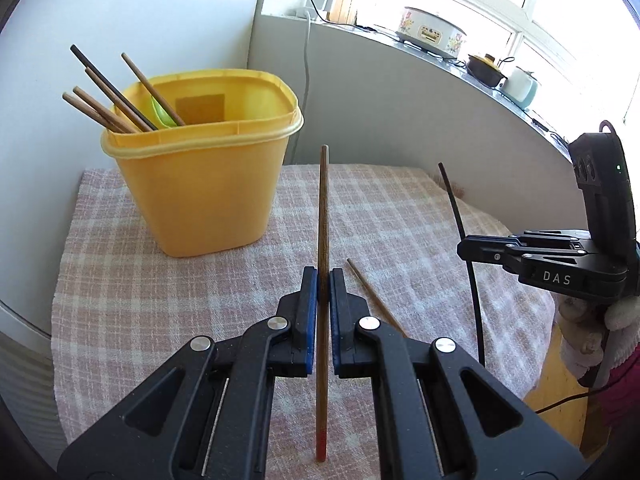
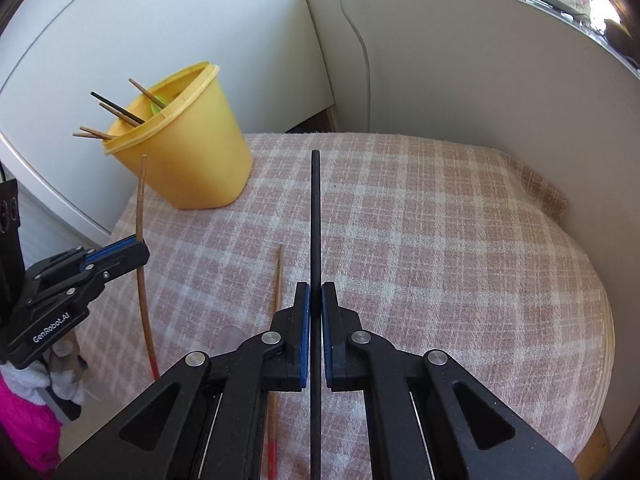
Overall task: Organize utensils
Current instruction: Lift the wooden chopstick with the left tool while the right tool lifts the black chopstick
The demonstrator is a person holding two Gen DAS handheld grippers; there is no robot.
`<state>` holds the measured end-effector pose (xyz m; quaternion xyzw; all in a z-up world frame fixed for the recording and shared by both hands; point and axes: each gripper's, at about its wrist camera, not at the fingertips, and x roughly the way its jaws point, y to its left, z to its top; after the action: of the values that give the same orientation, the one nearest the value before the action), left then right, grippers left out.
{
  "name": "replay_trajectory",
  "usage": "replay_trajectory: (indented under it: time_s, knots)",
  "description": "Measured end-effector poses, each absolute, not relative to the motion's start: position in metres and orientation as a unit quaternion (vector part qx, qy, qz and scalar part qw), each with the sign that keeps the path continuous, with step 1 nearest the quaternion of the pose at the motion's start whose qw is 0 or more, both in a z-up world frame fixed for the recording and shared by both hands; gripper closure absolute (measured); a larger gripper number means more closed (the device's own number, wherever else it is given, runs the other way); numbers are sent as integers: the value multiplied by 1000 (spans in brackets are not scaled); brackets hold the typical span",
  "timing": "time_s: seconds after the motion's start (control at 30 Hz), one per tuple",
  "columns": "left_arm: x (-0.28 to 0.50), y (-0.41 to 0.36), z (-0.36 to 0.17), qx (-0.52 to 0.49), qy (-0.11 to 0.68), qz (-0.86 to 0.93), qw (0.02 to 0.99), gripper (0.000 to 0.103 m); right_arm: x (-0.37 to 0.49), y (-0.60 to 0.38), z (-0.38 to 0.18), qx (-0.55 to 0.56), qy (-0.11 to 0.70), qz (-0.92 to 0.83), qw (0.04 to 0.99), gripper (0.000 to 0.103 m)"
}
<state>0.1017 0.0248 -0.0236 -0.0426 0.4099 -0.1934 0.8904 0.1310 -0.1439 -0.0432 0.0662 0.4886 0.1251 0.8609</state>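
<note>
A pink and white checked cloth point(image 2: 440, 240) covers the table. At its far left corner stands a yellow plastic tub point(image 1: 204, 184) holding several chopsticks point(image 1: 108, 100) and a green utensil point(image 1: 162, 114). The left gripper point(image 1: 323, 280) is clenched on a brown wooden chopstick point(image 1: 322, 208), held above the cloth. The right gripper point(image 2: 315, 292) is clamped on a black chopstick point(image 2: 315, 216). One more wooden chopstick point(image 2: 278, 280) lies on the cloth between them

Lying chopstick point(image 1: 372, 298) — lower end hidden behind the left gripper point(image 1: 323, 276).
</note>
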Motion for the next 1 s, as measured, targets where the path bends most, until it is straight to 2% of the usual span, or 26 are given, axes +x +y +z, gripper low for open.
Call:
replay_trajectory:
  time_s: [0.37, 0.6, 1.0]
  knots:
    - [81, 45, 20, -55, 347, -193, 916, 99, 88, -158, 13, 60, 403, 117, 906, 99]
    - [81, 54, 42, -67, 323, -194, 924, 99, 85, -146, 25, 41, 371, 106, 921, 99]
    - [84, 79, 92, -83, 267, -181, 943, 99, 85, -136, 76, 48, 312, 120, 941, 99]
